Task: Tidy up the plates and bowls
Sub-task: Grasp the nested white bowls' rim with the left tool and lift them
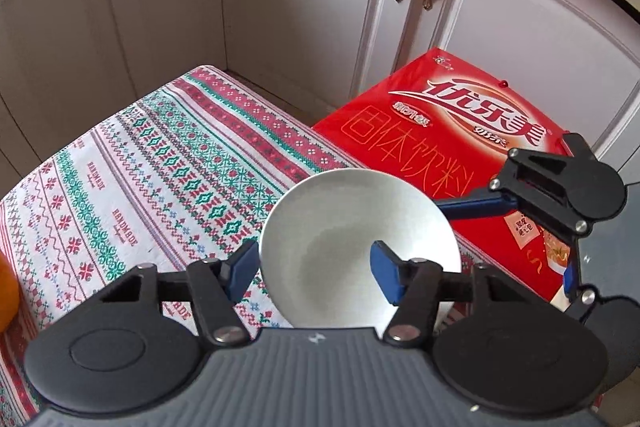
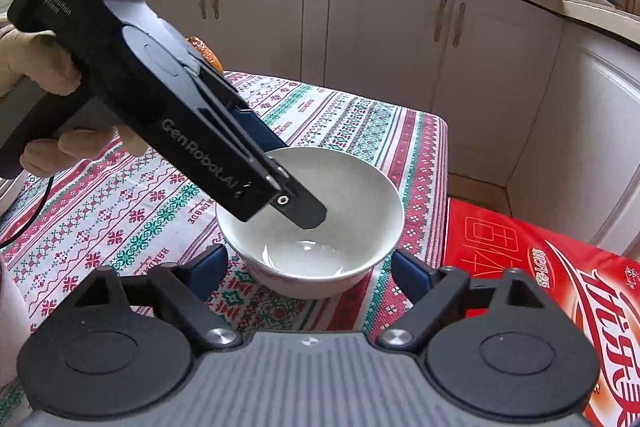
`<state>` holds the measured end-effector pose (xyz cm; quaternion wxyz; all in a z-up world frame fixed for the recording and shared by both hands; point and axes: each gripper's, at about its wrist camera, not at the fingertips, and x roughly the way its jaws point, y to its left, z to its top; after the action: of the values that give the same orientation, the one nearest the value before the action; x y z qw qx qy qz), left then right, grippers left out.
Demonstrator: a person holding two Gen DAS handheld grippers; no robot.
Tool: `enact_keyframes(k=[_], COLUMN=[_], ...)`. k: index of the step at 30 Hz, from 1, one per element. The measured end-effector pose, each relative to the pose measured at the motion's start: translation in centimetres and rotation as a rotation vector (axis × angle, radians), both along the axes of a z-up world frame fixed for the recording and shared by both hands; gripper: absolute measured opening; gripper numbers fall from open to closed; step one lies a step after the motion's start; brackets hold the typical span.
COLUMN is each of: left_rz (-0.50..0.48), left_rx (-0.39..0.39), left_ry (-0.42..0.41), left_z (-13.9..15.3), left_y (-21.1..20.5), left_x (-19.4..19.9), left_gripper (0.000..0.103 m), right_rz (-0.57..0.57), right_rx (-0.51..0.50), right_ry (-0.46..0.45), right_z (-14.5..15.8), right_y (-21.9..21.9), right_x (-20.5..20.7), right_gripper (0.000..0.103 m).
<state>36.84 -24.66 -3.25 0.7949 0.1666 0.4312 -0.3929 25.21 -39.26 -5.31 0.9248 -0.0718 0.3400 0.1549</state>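
Note:
A white bowl sits on the patterned tablecloth near the table's right edge; it also shows in the right wrist view. My left gripper is open, its jaws straddling the bowl's near left rim, one blue pad inside the bowl and one outside. In the right wrist view the left gripper reaches down into the bowl from the upper left. My right gripper is open and empty, with the bowl between its blue pads. The right gripper also shows in the left wrist view, beyond the bowl at right.
A red drink carton stands against the table's right edge, also in the right wrist view. An orange object lies at the table's left. White cabinets stand behind. The tablecloth covers the table.

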Motion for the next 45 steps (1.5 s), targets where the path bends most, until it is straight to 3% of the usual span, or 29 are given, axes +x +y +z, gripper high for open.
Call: enact_keyframes(k=[4, 23, 33, 45], left_rz=[0.003, -0.004, 0.002, 0.028], left_rx=[0.003, 0.007, -0.015, -0.042], left_ry=[0.008, 0.026, 0.005, -0.053], left_z=[-0.1, -0.2, 2.0, 5.9], left_y=[0.0, 0.0, 2.0, 5.3], left_x=[0.4, 0.3, -2.8, -9.3], left_gripper=[0.054, 0.053, 0.053, 0.053], right_rz=[0.001, -0.002, 0.017, 0.059], right_rx=[-0.018, -0.008, 0.006, 0.039], right_ry=[0.0, 0.014, 0.037, 0.065], right_z=[-0.2, 0.2, 2.3, 5.9], right_y=[0.3, 0.6, 2.0, 4.5], right_x=[0.2, -0.4, -2.9, -7.5], right_gripper=[0.087, 0.085, 0.085, 0.085])
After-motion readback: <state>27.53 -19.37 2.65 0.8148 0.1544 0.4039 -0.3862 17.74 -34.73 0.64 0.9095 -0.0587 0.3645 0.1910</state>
